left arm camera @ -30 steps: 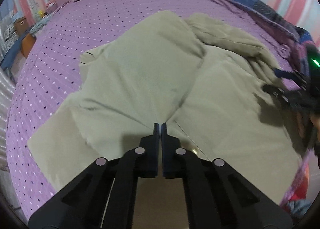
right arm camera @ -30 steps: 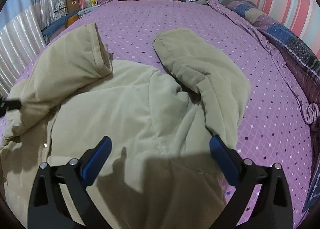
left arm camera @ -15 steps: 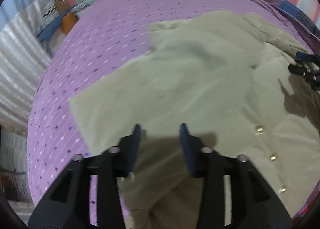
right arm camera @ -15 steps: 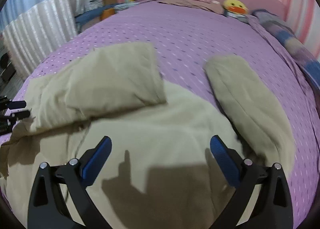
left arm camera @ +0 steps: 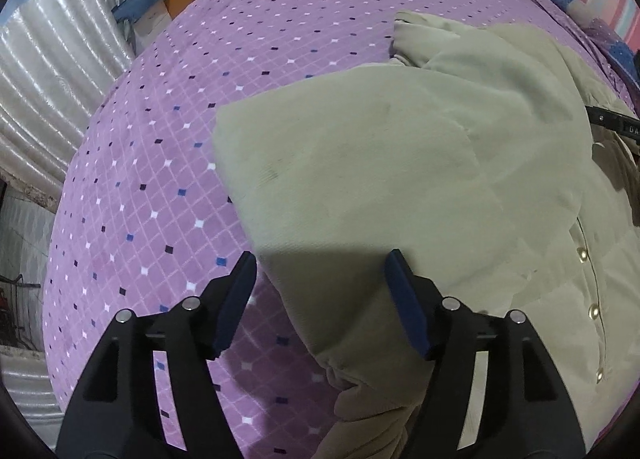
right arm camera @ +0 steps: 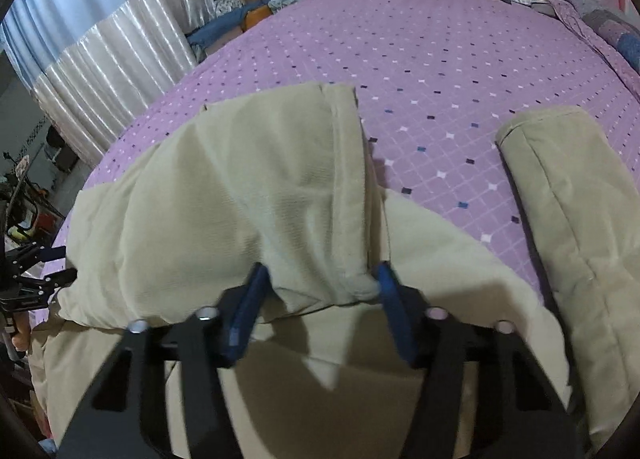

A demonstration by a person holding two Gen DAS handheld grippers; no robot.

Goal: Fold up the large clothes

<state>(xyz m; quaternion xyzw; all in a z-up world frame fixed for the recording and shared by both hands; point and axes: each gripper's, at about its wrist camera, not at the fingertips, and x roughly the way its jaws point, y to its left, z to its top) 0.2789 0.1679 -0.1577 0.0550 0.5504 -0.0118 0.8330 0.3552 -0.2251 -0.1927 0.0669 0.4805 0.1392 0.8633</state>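
Right wrist view has us mid-fold on the beige coat (right arm camera: 248,195), spread on the purple bed (right arm camera: 440,71). Our right tool (right arm camera: 320,291) has just been closing, the folded sleeve's cuff corner between its jaws at 12 o'clock; we cannot tell if the pads bite yet. Our left tool (left arm camera: 320,291) has just been opening, released, the coat's edge between its jaws. Next, we judge, a firm pinch is needed

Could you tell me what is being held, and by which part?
The right hand-held gripper has just been closing on the coat sleeve at its cuff corner; the left hand-held gripper is open, holding nothing.
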